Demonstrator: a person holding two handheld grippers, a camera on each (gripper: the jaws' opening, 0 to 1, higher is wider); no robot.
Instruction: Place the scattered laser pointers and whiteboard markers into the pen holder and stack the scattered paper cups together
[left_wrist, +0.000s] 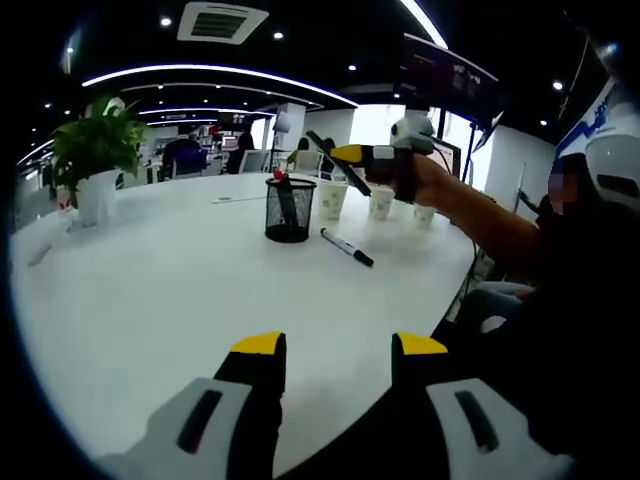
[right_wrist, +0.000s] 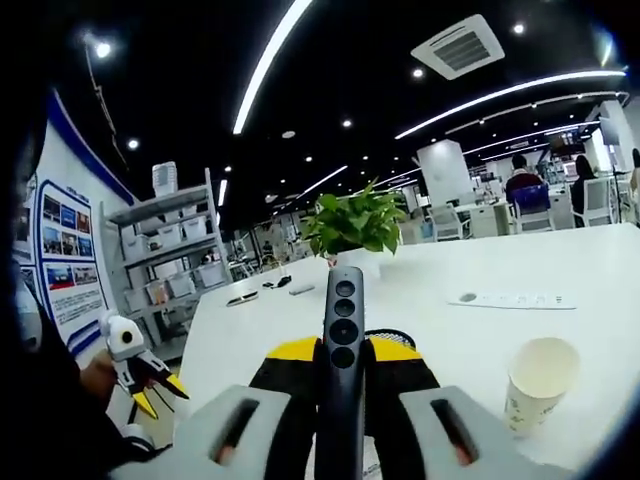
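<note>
A black mesh pen holder (left_wrist: 290, 212) stands mid-table with a red-capped marker (left_wrist: 281, 180) upright in it. A black whiteboard marker (left_wrist: 347, 247) lies on the table just right of it. Three paper cups (left_wrist: 332, 198) (left_wrist: 381, 203) (left_wrist: 424, 213) stand apart behind it. My right gripper (left_wrist: 347, 155) hovers above and right of the holder, shut on a black laser pointer (left_wrist: 322, 148). In the right gripper view, that laser pointer (right_wrist: 341, 350) stands between the jaws of the right gripper (right_wrist: 343, 352), the holder's rim (right_wrist: 392, 338) shows just behind, and one cup (right_wrist: 540, 385) stands right. My left gripper (left_wrist: 340, 348) is open over bare table near me, its jaws holding nothing.
A potted plant (left_wrist: 95, 150) in a white pot stands at the table's far left. A white power strip (right_wrist: 510, 298) lies on the table. The person's forearm (left_wrist: 480, 215) reaches in from the right. Shelves (right_wrist: 175, 255) stand beyond the table end. The left gripper (right_wrist: 160, 393) shows at left.
</note>
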